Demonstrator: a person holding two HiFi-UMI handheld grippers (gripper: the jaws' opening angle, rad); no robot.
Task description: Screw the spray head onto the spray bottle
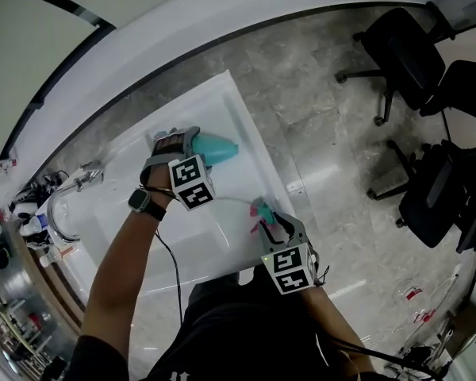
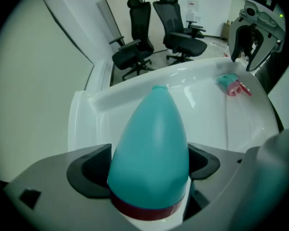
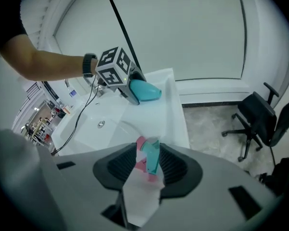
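Note:
A teal cone-shaped spray bottle (image 1: 222, 148) (image 2: 151, 143) lies on its side on the white counter (image 1: 230, 105), with its neck pointing away from my left gripper (image 1: 200, 149) (image 3: 132, 93). That gripper straddles the bottle's wide lower body with its jaws spread wide; I see no squeeze on it. The teal and pink spray head (image 1: 259, 211) (image 2: 232, 84) (image 3: 149, 158) lies on the counter near the right edge. My right gripper (image 1: 268, 222) (image 2: 250, 52) hangs just above it, jaws partly open, not touching it.
A sink basin with a chrome faucet (image 1: 87, 177) and a drain (image 3: 101, 124) lies left of the bottle. A black cable (image 1: 170, 268) trails over the counter. Office chairs (image 1: 404, 46) stand on the floor beyond the counter's right edge. Small items (image 1: 24, 209) clutter the far left.

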